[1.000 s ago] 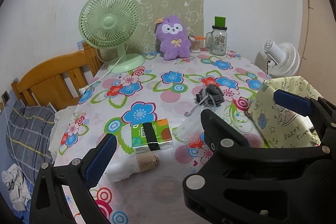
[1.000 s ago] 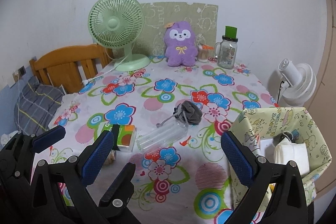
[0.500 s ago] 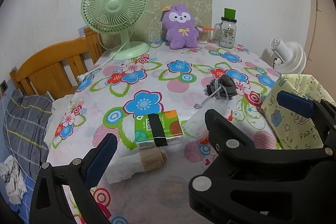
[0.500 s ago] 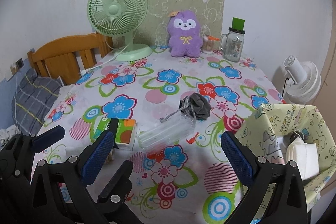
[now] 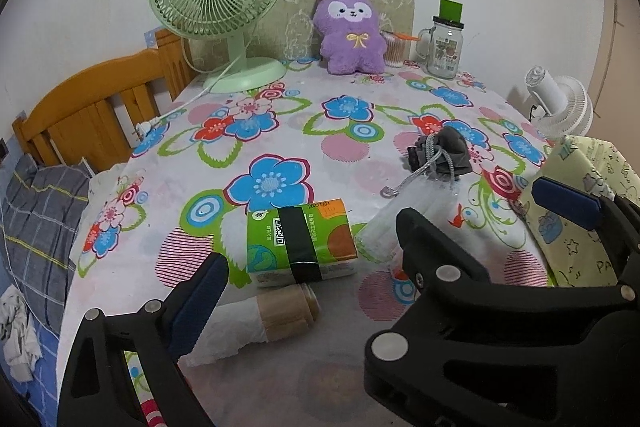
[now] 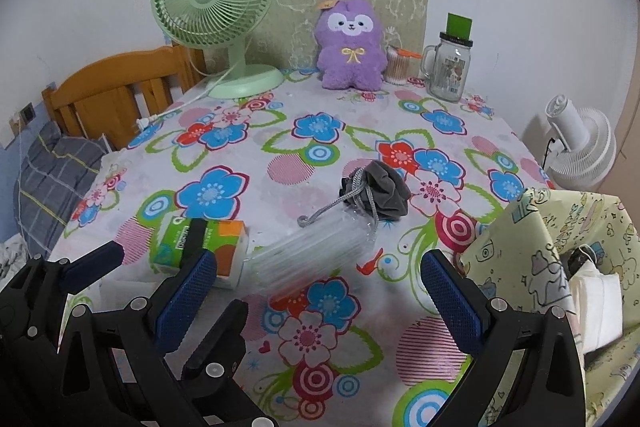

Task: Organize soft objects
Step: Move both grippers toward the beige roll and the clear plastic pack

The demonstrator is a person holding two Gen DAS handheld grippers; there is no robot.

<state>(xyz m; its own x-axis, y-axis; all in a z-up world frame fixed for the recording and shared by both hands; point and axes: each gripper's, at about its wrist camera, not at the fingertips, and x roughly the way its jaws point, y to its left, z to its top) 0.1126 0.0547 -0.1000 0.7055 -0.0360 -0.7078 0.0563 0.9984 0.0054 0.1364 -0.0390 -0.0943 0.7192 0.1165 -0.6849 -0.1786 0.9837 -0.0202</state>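
Hovering at the table's (image 5: 400, 379) near edge, we had both grippers gaping empty; tissue pack (image 5: 301, 245) lay crosswise dead ahead of our left gripper (image 5: 372, 247), nearer than right gripper (image 6: 320, 291).

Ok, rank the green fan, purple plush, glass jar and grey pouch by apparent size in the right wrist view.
1. Green fan
2. Purple plush
3. Glass jar and grey pouch: these look alike, and the pouch is nearer the camera, so their order is unsure.
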